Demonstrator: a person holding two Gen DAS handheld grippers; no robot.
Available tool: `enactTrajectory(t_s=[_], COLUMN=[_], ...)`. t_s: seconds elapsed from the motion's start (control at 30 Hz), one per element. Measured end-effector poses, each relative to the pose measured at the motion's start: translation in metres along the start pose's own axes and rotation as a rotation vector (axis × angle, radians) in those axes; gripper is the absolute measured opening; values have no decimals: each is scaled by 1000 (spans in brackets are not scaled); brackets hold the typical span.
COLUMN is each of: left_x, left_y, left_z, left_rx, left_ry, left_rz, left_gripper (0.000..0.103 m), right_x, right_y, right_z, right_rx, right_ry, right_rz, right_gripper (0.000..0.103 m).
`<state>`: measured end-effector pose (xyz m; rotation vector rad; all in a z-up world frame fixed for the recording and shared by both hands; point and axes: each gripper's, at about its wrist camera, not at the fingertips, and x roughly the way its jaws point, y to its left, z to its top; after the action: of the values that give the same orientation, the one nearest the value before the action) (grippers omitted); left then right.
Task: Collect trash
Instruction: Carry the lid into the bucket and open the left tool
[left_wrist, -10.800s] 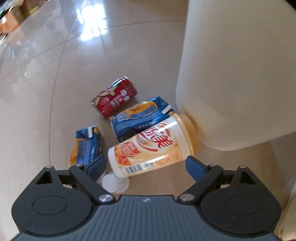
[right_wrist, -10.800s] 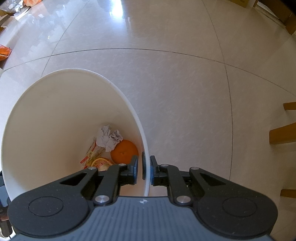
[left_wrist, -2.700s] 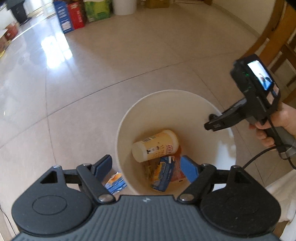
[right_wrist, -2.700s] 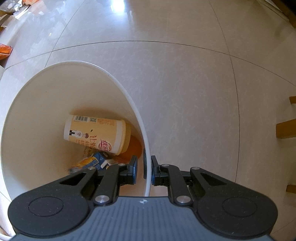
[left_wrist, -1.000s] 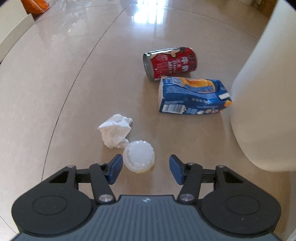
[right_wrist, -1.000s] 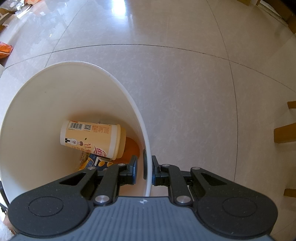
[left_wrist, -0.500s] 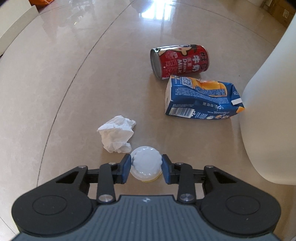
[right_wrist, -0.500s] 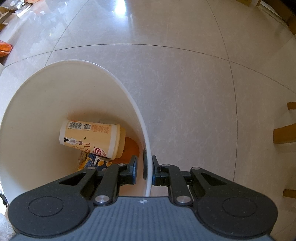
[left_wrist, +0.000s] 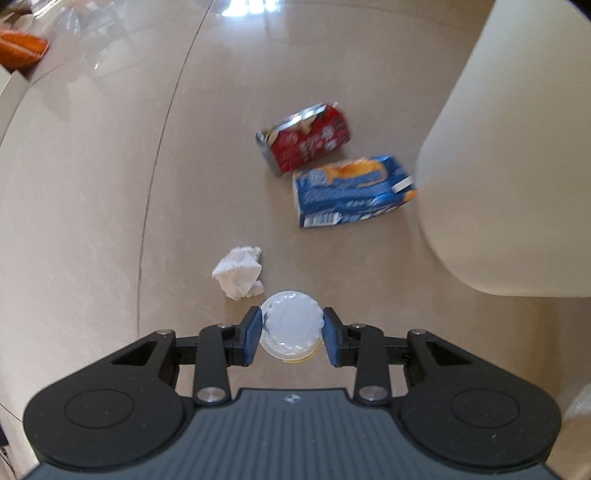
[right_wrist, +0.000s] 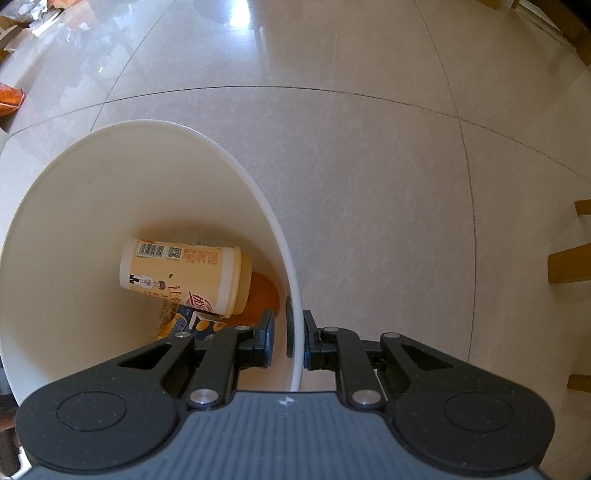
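Observation:
My left gripper (left_wrist: 291, 334) is shut on a round white plastic lid (left_wrist: 290, 330), held above the floor. Below it lie a crumpled white tissue (left_wrist: 239, 271), a red drink can (left_wrist: 304, 139) on its side and a blue juice carton (left_wrist: 351, 190). The white bin's outer wall (left_wrist: 517, 155) fills the right of the left wrist view. My right gripper (right_wrist: 287, 334) is shut on the white bin's rim (right_wrist: 295, 347). Inside the bin lie a yellow cup (right_wrist: 181, 271), a blue carton (right_wrist: 192, 323) and an orange (right_wrist: 264, 297).
Glossy beige floor tiles surround the bin. An orange bag (left_wrist: 22, 50) lies at the far left by a white box edge (left_wrist: 11, 86). Wooden chair legs (right_wrist: 569, 264) stand at the right edge of the right wrist view.
The left gripper closed on the lid and has lifted it off the floor; the trash on the floor now looks further away. The right gripper stays clamped on the bin rim.

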<state>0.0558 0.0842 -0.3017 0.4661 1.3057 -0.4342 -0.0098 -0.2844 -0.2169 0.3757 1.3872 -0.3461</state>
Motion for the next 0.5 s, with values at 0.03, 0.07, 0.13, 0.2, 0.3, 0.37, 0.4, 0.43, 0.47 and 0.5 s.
enactTrajectory(t_s=[0.03, 0.07, 0.13, 0.2, 0.3, 0.37, 0.4, 0.43, 0.47, 0.5], left_x=[-9, -20, -42, -69, -108, -134, -147, -159, -171, -181], left_y=[0, 0, -1, -4, -9, -15, -20, -25, -30, -36], left_z=[3, 7, 16, 27, 44, 56, 62, 67, 71, 75], left_rx=[10, 25, 55, 86, 128, 151, 168, 182, 197, 213], left_ry=[-1, -3, -12, -20, -43, -63, -77, -89, -101, -109], left_rz=[0, -1, 0, 5, 3, -10, -17, -22, -31, -39], left_gripper=[34, 34, 34, 34, 34, 34, 34, 34, 34, 34], right_x=[0, 0, 0, 0, 0, -1, -1, -1, -1, -2], right_y=[0, 0, -1, -1, -3, -3, -3, -3, -3, -2], right_z=[0, 0, 0, 0, 0, 1, 1, 1, 1, 1], right_rx=[-1, 0, 7, 8, 12, 14, 13, 12, 13, 14], right_ry=[0, 0, 2, 3, 6, 6, 6, 6, 6, 6], right_rz=[0, 0, 6, 10, 16, 16, 15, 15, 15, 15], right_gripper=[18, 18, 18, 18, 18, 18, 18, 18, 18, 18])
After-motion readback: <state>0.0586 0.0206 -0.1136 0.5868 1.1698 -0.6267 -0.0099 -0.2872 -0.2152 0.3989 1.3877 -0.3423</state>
